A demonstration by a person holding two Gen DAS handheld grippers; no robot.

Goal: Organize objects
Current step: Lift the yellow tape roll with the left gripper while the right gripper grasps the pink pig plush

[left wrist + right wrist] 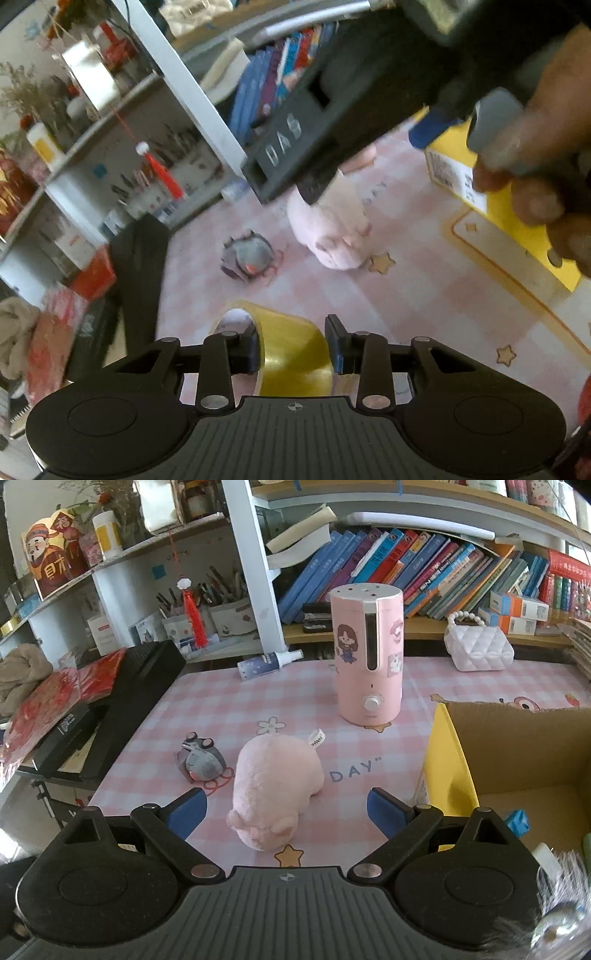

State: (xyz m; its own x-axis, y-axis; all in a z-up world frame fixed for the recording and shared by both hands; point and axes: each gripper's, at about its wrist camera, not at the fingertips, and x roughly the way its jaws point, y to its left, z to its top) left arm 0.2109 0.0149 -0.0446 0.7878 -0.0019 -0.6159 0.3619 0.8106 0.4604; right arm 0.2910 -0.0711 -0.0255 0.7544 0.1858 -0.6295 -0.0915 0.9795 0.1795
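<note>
Tape roll [295,354] clamped in left tool [295,350], right tool [286,812] wide open, empty, above pink plush [273,786].

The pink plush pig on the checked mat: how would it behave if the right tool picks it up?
The pink plush pig looks fuzzy and stuffed, so it would probably squash between the fingers rather than slip. It seems light for its bulk. Lying on its side on the flat mat, it is unlikely to roll.

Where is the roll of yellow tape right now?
In the left wrist view, the yellow tape roll sits clamped between the left gripper fingers, above the pink checked mat.
</note>
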